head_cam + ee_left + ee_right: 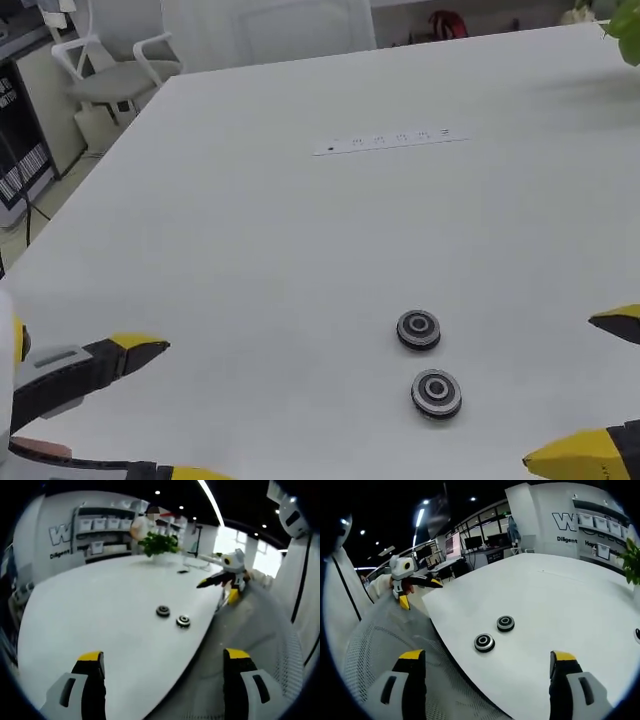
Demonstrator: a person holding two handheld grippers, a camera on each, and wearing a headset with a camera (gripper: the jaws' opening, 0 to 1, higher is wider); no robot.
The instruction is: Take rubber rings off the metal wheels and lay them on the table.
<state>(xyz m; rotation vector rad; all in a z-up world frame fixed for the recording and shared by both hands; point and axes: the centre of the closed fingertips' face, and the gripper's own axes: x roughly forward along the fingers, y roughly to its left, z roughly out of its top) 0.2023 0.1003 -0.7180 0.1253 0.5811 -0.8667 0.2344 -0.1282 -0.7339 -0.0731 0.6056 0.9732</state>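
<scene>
- The left hand-held gripper (pixel 178 408) is wide open and holds nothing.
- The right hand-held gripper (pixel 560 390) is also wide open and empty.
- The far wheel (pixel 418 330) and the near wheel (pixel 436 393) lie on the counter (pixel 300 230) between them, untouched.

Bright, even light washes the table (pixel 300 230); shadows on it are faint. Above the table a strip light (pixel 210 500) glares. Gripper views bend and blur at the edges.

Place: office-lab | cues: bin shelves (pixel 97 530), desk monitors (pixel 472 542), office chair (pixel 115 80), white table (pixel 300 230)
</scene>
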